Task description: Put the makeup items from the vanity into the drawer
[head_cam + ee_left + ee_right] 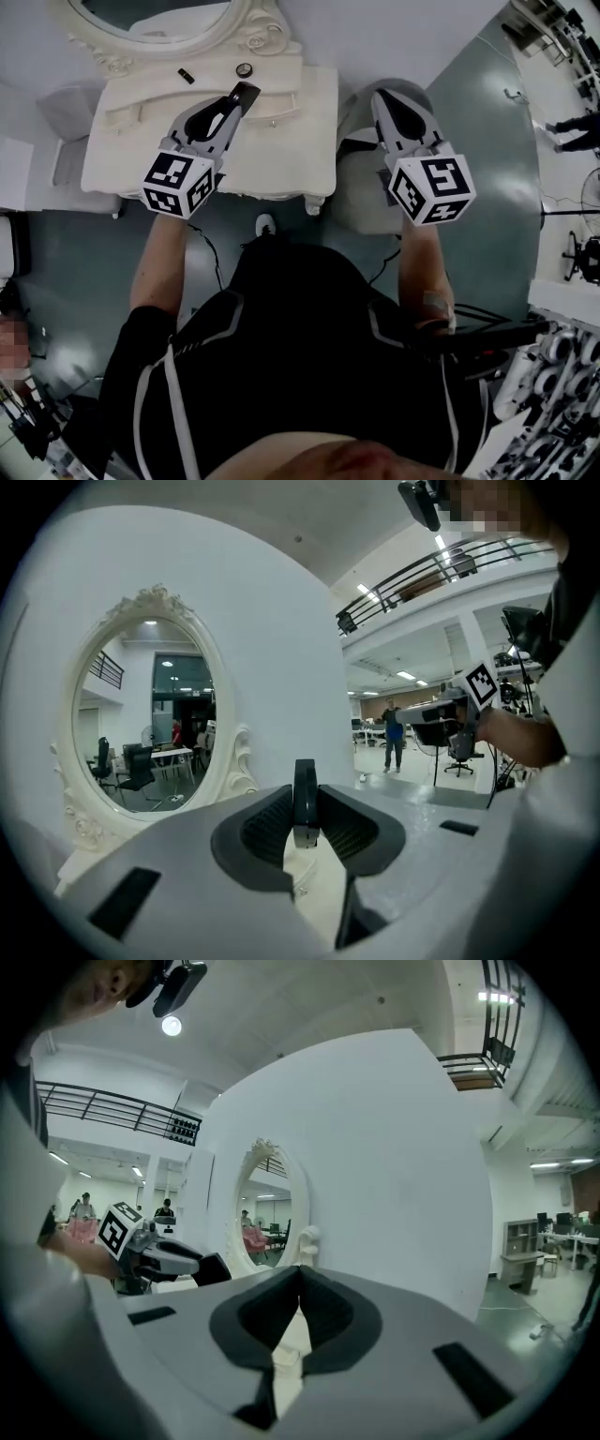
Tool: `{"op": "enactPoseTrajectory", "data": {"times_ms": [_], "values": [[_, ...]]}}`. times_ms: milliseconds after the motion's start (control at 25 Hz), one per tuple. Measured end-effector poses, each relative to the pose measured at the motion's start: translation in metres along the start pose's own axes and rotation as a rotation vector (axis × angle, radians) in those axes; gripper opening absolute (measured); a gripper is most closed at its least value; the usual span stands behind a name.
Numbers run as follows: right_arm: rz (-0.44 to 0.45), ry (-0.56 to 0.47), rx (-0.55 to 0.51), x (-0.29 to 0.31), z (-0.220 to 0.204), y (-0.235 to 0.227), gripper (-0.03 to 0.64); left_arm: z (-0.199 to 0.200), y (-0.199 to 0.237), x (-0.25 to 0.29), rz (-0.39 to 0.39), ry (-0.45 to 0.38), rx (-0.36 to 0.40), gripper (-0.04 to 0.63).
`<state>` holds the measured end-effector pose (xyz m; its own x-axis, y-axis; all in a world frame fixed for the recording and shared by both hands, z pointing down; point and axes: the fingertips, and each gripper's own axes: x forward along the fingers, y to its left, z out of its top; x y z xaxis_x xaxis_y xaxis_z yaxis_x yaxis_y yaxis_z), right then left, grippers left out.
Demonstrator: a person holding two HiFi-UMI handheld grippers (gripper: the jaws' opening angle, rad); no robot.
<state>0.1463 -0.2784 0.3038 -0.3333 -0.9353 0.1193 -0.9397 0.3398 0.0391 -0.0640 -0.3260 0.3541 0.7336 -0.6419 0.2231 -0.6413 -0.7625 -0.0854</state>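
A white vanity [122, 159] stands below me in the head view. My left gripper [240, 97] hovers over its top, shut on a thin black flat makeup item [247, 90]. In the left gripper view this item [305, 803] stands edge-on, pinched between the two pads. A small black stick [186, 76] and a round dark-rimmed item [245, 69] lie at the back of the vanity top near the mirror [159, 19]. My right gripper [382, 96] is held to the right of the vanity, its jaws shut with nothing in them [299, 1290].
The oval mirror [150, 724] with its carved white frame rises behind the vanity top against a white wall. A pale stool [361, 202] stands right of the vanity under my right gripper. Cables run over the grey floor [487, 141].
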Motion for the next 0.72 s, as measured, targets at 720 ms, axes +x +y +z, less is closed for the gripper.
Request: {"op": "enactPoseTrajectory", "data": {"times_ms": [720], "values": [[-0.258,0.115,0.031,0.059,-0.021,-0.012,0.005,-0.090,0.073,0.099,-0.334,0.185,0.130,0.089]]}}
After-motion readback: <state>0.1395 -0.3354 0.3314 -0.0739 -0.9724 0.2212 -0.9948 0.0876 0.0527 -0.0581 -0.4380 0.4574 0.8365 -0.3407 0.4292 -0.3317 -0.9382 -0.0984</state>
